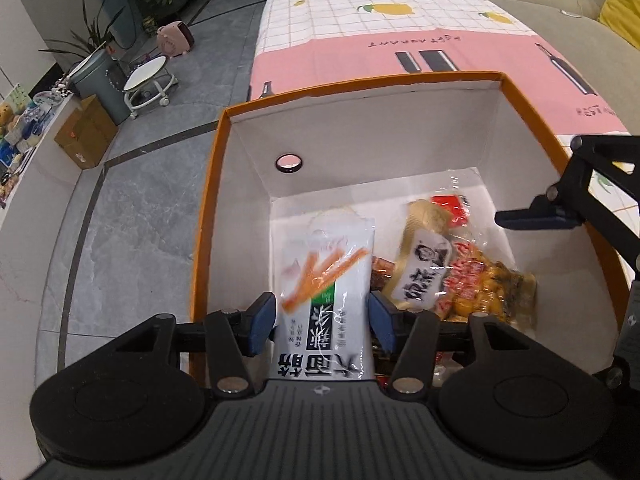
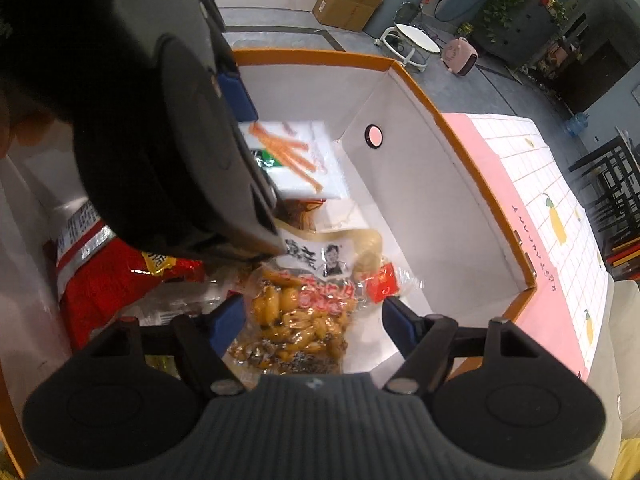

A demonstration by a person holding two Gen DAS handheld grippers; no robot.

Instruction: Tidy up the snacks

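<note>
Snacks were being dropped into the orange-rimmed white cardboard box [image 1: 224, 184]: left gripper [image 1: 322, 320] bracketed, jaws apart, the white carrot-print packet [image 1: 324, 280] at lower centre, right gripper [image 2: 314, 320] spread over the clear yellow-snack pouch [image 2: 296, 320]; withdrawing seemed next.

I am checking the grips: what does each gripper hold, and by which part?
Right gripper: nothing; it is open astride the yellow bag. Left gripper: its pads flank the white packet at mid-length; whether they press cannot be told.

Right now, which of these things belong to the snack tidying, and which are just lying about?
Part of the job:
orange-rimmed box
white snack packet
yellow snack packet
red snack bag

Just lying about:
pink heater
white stool
brown carton
</note>
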